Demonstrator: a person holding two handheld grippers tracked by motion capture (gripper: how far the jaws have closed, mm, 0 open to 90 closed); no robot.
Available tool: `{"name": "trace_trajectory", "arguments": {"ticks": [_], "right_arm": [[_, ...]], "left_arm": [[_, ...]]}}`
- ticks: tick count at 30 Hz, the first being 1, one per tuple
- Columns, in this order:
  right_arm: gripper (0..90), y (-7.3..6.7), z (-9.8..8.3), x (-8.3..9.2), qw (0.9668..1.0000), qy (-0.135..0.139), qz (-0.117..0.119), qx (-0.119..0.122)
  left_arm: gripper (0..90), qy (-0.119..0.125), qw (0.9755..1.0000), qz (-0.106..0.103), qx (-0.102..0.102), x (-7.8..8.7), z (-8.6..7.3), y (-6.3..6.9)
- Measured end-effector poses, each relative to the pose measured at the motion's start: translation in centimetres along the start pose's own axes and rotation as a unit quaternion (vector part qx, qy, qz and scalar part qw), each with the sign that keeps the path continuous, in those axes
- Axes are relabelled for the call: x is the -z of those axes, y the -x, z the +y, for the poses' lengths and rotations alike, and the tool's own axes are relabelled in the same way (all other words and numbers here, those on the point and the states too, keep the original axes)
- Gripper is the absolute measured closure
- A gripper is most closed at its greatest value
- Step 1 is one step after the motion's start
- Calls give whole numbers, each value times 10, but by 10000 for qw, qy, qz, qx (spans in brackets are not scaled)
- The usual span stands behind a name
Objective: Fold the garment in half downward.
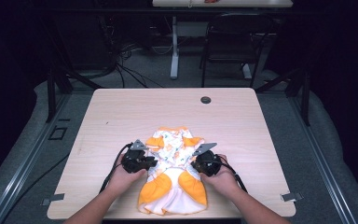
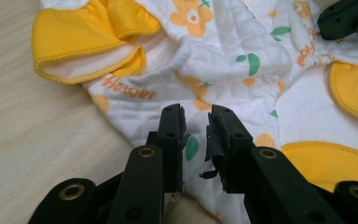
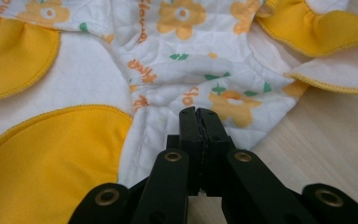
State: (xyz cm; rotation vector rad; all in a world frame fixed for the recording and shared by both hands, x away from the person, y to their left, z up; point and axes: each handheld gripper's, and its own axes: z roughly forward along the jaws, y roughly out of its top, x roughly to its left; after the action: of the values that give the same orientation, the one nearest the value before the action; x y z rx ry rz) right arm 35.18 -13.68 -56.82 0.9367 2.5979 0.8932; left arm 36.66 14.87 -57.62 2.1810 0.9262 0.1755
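With the flowered garment [image 1: 173,175] lying flat at the desk's [image 1: 121,116] near edge, the right tongs [image 3: 199,114] are pinched shut on its side hem while the left tongs [image 2: 196,122] stand narrowly apart over the opposite hem, so both should grip evenly before any lift.

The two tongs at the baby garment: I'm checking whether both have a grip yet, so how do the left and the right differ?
The left tongs have a gap between their jaws, with white flowered cloth of the garment showing through it; the right tongs have their jaws pressed together on the garment's edge. The left sits at the garment's left side, the right at its right side. Both are black, hand-held and low at the cloth.
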Motion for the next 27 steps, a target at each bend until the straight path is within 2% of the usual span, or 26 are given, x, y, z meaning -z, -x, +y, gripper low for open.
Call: {"name": "trace_trajectory", "arguments": {"ticks": [1, 4, 5, 8, 9, 10, 11, 12, 13, 16, 18, 20, 21, 22, 24, 26, 27], "right_arm": [[886, -2, -2, 3, 10000, -66, 11, -4], [864, -5, -2, 7, 9999, -146, 17, 0], [855, -4, 0, 16, 9999, -114, 86, -41], [852, 2, 8, 35, 9999, -53, 95, -113], [852, 2, 8, 35, 9999, -53, 95, -113], [850, 9, 18, 53, 9999, -30, 79, -126], [850, 9, 18, 53, 9999, -30, 79, -126], [849, 13, 25, 63, 9997, 32, 89, -210], [848, 15, 28, 65, 9996, 15, 113, -250], [847, 18, 33, 64, 9994, -89, 129, -307], [841, 26, 42, 53, 9995, -188, 78, -252], [842, 33, 50, 47, 9989, -69, 113, -448], [842, 33, 50, 47, 9989, -69, 113, -448], [858, 41, 59, 41, 9985, 83, 149, -519], [860, 44, 62, 39, 9985, 99, 159, -511], [864, 53, 72, 30, 9986, 146, 125, -500], [864, 53, 72, 30, 9986, 146, 125, -500]], "left_arm": [[719, -71, 9999, 15, -83, 1, 0, 5], [701, -87, 9999, -24, -113, 9, 2, 6], [701, -77, 9999, -21, -94, 19, 6, 4], [701, -18, 9999, 47, -136, 41, 18, -2], [701, -18, 9999, 47, -136, 41, 18, -2], [700, 7, 9999, 60, -144, 54, 27, -5], [700, 7, 9999, 60, -144, 54, 27, -5], [697, 60, 9999, 50, -124, 63, 36, -8], [696, 60, 9999, 50, -124, 63, 36, -8], [689, 93, 9999, -76, 41, 67, 48, -14], [678, 3, 10000, -51, -4, 63, 57, -20], [677, -32, 10000, 27, 50, 57, 63, -25], [681, -32, 10000, 27, 50, 57, 63, -25], [683, -70, 10000, 32, 52, 53, 67, -29], [687, -57, 9999, 52, 64, 47, 70, -33], [690, -135, 9998, 146, -26, 40, 75, -37], [690, -132, 9998, 125, 15, 36, 77, -40]]}}
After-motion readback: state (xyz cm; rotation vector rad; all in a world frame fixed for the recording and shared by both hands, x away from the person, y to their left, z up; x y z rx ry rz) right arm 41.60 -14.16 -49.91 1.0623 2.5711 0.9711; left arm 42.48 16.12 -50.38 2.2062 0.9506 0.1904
